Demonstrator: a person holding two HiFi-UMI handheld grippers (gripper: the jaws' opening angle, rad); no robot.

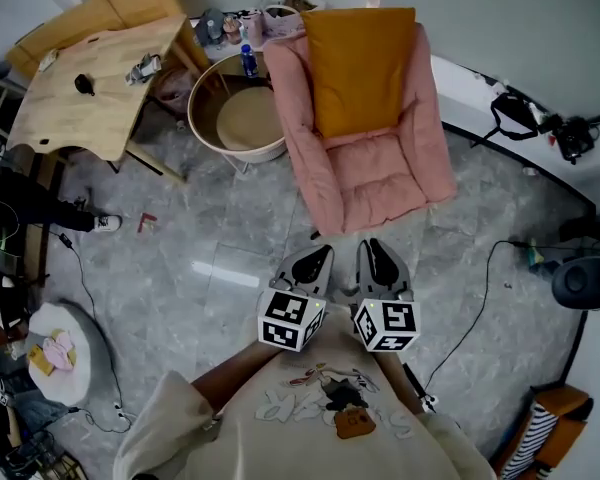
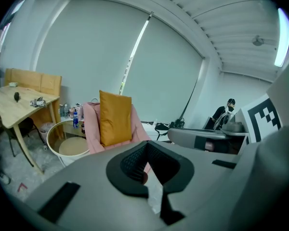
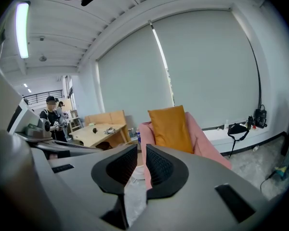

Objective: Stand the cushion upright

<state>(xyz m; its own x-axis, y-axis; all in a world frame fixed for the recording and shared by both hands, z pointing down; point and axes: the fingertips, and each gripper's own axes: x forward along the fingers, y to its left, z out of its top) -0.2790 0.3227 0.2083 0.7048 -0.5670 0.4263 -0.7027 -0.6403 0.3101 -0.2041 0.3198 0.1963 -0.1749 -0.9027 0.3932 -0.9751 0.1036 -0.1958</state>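
Note:
The orange cushion (image 1: 360,68) stands upright against the back of the pink armchair (image 1: 380,183). It also shows upright in the left gripper view as the cushion (image 2: 114,117) and in the right gripper view as the cushion (image 3: 171,128). Both grippers hang side by side over the floor, short of the chair's front edge and apart from the cushion. My left gripper (image 1: 323,251) (image 2: 147,142) is shut with nothing in it. On my right gripper (image 1: 372,243) (image 3: 141,147) the jaws stand a narrow slit apart, with nothing between them.
A round white tub table (image 1: 245,118) stands left of the chair, with a blue bottle (image 1: 248,60) behind it. A wooden table (image 1: 90,83) is at far left. Cables (image 1: 470,318) and black camera gear (image 1: 540,118) lie to the right. A person (image 2: 226,110) stands in the background.

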